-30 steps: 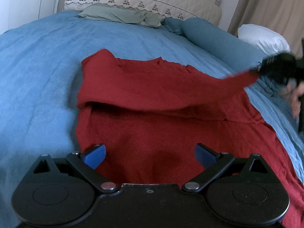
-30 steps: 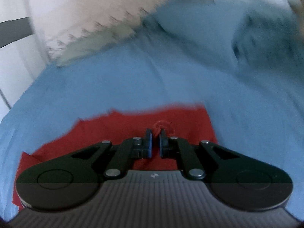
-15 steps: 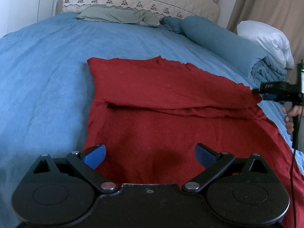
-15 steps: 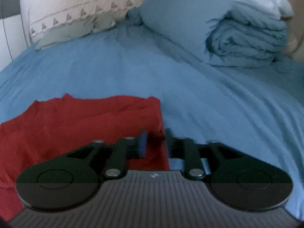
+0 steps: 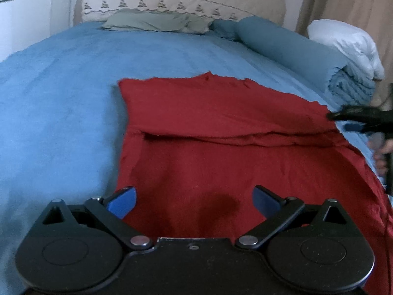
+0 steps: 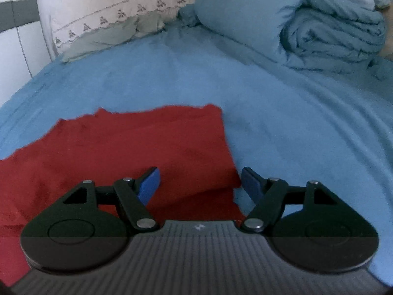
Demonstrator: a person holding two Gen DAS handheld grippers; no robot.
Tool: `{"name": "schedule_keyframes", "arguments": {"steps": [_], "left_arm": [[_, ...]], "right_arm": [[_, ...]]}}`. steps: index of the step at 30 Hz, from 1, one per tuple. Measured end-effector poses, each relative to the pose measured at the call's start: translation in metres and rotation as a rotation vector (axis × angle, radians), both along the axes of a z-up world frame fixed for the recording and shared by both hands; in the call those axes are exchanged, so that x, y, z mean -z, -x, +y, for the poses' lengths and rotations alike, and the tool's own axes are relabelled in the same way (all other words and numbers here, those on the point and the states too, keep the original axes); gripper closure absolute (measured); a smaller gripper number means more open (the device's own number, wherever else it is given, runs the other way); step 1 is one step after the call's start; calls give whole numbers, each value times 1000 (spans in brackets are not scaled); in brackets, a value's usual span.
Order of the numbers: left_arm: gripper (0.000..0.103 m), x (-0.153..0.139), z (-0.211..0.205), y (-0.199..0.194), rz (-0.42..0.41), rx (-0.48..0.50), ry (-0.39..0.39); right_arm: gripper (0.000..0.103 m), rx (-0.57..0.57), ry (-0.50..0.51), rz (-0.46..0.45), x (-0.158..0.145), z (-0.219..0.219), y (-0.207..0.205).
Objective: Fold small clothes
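A red garment point(image 5: 221, 147) lies on the blue bedsheet point(image 5: 61, 98), its far part folded back over the rest in a flat band. My left gripper point(image 5: 194, 200) is open and empty, low over the garment's near part. My right gripper point(image 6: 200, 182) is open and empty at the garment's right edge point(image 6: 226, 147); in the left wrist view it shows at the right, beside the fold's corner point(image 5: 363, 120).
A rolled blue duvet point(image 6: 307, 24) and a white pillow point(image 5: 343, 44) lie at the far right. A green pillow point(image 5: 152, 21) and a quilted headboard point(image 5: 184, 0) are at the bed's head. A beige curtain point(image 5: 348, 0) hangs at the right.
My right gripper carried the garment's corner over, laid it flat and opened, letting it go. The fold has settled into a flat band. My left gripper stayed open in place.
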State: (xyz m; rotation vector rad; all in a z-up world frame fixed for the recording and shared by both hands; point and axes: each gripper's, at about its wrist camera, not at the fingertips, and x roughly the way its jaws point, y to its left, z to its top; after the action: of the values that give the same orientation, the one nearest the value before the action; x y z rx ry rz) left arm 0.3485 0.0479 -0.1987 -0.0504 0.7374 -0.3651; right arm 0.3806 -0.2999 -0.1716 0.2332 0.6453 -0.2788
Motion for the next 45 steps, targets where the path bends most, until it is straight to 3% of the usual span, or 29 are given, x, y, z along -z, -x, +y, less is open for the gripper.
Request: {"name": "schedule_keyframes", "arguments": {"steps": [4, 6, 10, 15, 18, 21, 23, 32, 38, 42, 45], "left_arm": [[0, -43, 10, 28, -27, -72, 26], [0, -71, 15, 48, -48, -93, 18], [0, -124, 19, 97, -125, -133, -96], [0, -147, 25, 151, -117, -135, -172], [0, -135, 32, 179, -67, -108, -154], [0, -112, 45, 203, 7, -66, -24], [0, -97, 48, 212, 69, -99, 13], [0, -44, 36, 221, 197, -170, -15], [6, -25, 35, 220, 240, -175, -17], [8, -20, 35, 225, 237, -163, -48], [11, -19, 36, 227, 234, -166, -48]], "right_arm": [[14, -77, 13, -132, -55, 6, 53], [4, -116, 29, -178, -87, 11, 82], [0, -189, 69, -275, -149, 22, 157], [0, -225, 92, -253, -180, 30, 245], [0, -238, 54, -214, -169, 25, 288], [0, -205, 26, -128, -138, 21, 322], [0, -182, 17, -74, -117, 21, 341], [0, -91, -80, 37, -42, 22, 380], [0, -79, -77, 88, -29, 22, 375], [12, -111, -113, 132, -18, 25, 367], [15, -113, -137, 158, -10, 27, 363]]}}
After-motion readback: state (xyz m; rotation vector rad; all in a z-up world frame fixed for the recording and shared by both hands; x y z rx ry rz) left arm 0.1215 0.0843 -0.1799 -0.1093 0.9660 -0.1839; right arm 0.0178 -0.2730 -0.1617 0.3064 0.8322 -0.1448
